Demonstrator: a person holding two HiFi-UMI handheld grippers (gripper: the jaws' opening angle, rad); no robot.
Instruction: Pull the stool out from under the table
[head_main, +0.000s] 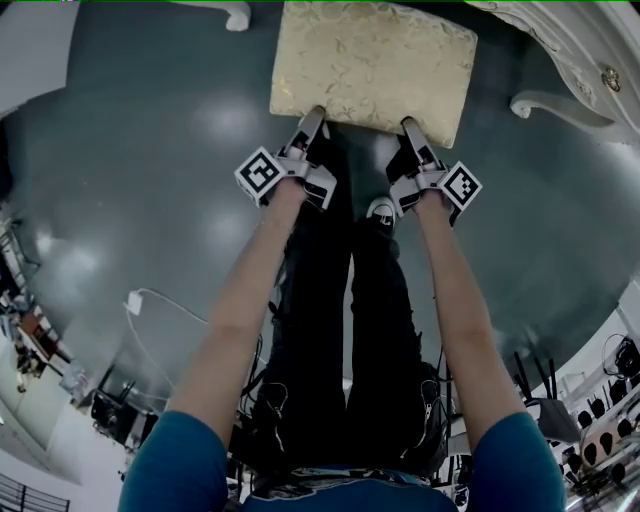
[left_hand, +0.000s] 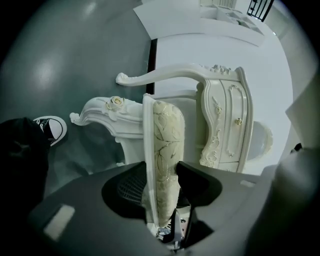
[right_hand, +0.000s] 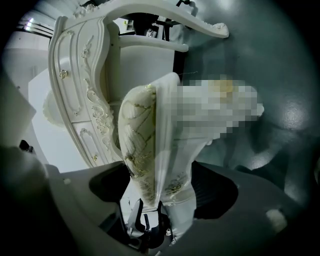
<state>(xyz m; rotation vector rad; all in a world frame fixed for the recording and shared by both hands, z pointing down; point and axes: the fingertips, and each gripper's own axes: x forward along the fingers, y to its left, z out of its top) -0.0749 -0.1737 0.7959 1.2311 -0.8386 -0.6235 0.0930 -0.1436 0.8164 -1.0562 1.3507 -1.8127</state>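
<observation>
The stool (head_main: 370, 65), white carved frame with a cream and gold patterned cushion, stands on the dark floor at the top of the head view. My left gripper (head_main: 312, 120) is at the left of its near edge and my right gripper (head_main: 408, 128) at the right of that edge. In the left gripper view the seat edge (left_hand: 167, 145) stands on end between the jaws of the left gripper (left_hand: 162, 170), both pads against it. The right gripper view shows the cushion and carved frame (right_hand: 142, 140) filling the gap of the right gripper (right_hand: 160, 175).
The white ornate table (head_main: 560, 50) with curved legs (head_main: 545, 103) and drawers (left_hand: 225, 120) stands just beyond the stool, to the right. The person's shoe (head_main: 381, 211) is on the floor just behind the grippers. A white cable and plug (head_main: 135, 302) lie at the left.
</observation>
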